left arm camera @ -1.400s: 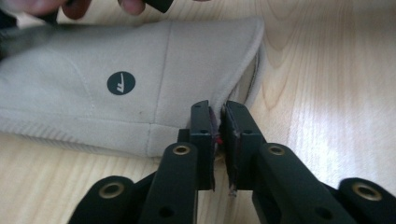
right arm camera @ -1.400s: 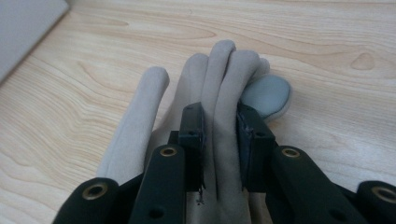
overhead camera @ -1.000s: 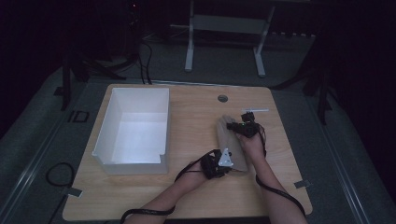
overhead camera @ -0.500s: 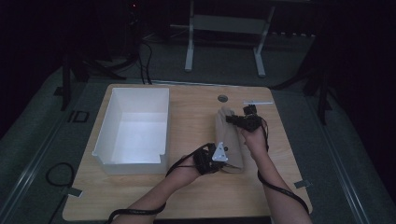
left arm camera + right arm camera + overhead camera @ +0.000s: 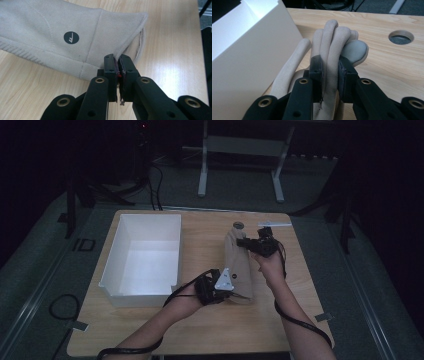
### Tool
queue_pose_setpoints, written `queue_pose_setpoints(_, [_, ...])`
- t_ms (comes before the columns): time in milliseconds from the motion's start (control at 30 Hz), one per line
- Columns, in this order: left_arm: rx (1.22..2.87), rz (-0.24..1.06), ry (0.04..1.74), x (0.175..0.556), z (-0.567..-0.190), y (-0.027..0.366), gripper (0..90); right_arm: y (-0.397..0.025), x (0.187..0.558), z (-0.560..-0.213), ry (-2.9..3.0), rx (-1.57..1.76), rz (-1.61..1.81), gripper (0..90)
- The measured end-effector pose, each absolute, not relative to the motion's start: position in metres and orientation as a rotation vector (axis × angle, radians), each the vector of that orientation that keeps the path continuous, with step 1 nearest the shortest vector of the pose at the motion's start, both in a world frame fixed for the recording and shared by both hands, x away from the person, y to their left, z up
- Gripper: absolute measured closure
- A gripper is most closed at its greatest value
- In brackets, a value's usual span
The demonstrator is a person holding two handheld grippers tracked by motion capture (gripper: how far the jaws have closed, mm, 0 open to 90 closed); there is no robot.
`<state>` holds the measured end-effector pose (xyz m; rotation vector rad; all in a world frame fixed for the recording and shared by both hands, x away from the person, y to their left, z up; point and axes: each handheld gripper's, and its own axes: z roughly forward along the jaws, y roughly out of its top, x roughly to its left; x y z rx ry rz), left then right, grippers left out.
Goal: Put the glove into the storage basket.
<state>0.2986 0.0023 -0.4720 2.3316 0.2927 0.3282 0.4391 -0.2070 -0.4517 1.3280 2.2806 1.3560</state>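
high view: the glove [image 5: 239, 266] lies on the desk [image 5: 310, 290] at 3 o'clock of the white box [image 5: 142, 257], held at both ends.
left gripper view: the left tool [image 5: 117, 66] pinches the cuff hem; grip deeper.
right gripper view: the right tool [image 5: 329, 66] clamps the fingers; lift both ends level toward the box.

We've got a white bin [image 5: 142, 257] at 9 o'clock on the table [image 5: 200, 330], cable hole [image 5: 238, 225] up at 12.
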Motion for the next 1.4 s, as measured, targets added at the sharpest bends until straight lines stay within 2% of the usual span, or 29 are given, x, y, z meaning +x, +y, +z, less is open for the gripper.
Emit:
queue_pose_setpoints(900, [2.173,0.239,0.447,0.296,-0.429,0.079,86.1,-0.142,0.442,-0.406,2.305,1.198,1.472,76.0])
queue_pose_setpoints(1400, [2.154,0.328,0.503,0.292,-0.408,0.119,86.1,-0.102,0.448,-0.379,2.317,1.134,1.504,76.0])
